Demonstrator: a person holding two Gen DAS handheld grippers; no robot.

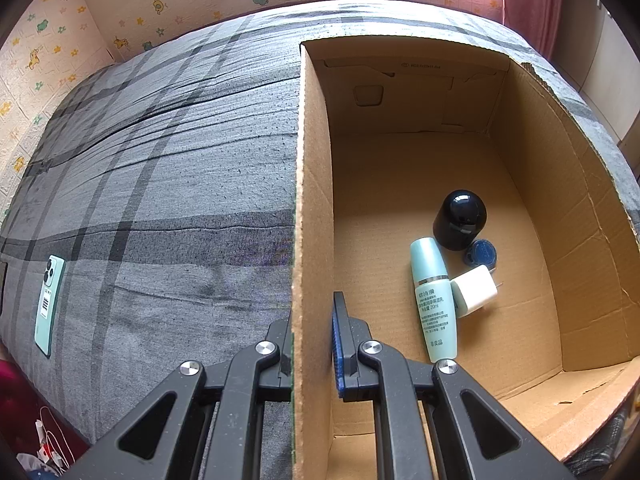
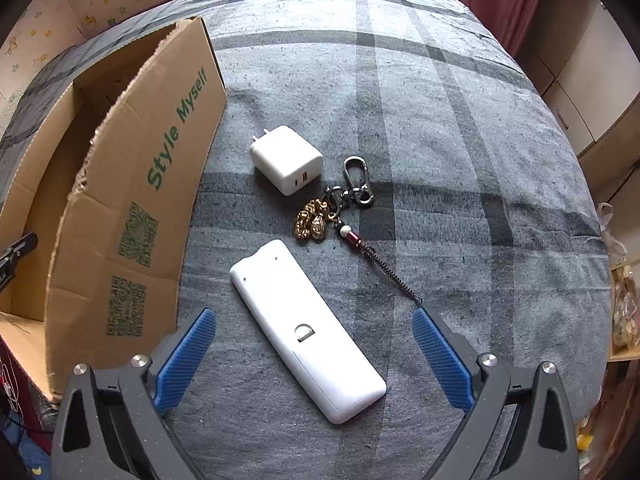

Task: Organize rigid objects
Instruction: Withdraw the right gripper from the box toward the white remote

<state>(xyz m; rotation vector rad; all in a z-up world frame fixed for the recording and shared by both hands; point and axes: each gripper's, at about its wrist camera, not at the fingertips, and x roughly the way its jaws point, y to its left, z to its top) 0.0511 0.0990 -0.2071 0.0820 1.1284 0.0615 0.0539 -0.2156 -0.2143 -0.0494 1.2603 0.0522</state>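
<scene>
While left claw point(image 1: 314, 344) clamped on box wall point(image 1: 312, 200), right claw point(image 2: 314, 354) wide over remote point(image 2: 306, 326).

Left gripper point(image 1: 314, 344) — black angular linkage arms, round silver screw heads at the pivots, a blue ribbed pad on the inner finger face. Right gripper point(image 2: 314, 354) — dark grey speckled arms, matching silver screws, two blue ribbed pads point(image 2: 182, 362).

Pretty clearly someone's bedroom at home: a bed point(image 1: 160, 184) with a grey plaid sheet, wallpaper point(image 1: 44, 52) covered in cartoon frogs, giraffes and stars, a pink curtain point(image 1: 528, 0) by the window, and cupboard doors point(image 2: 580, 92) off to the side.
</scene>
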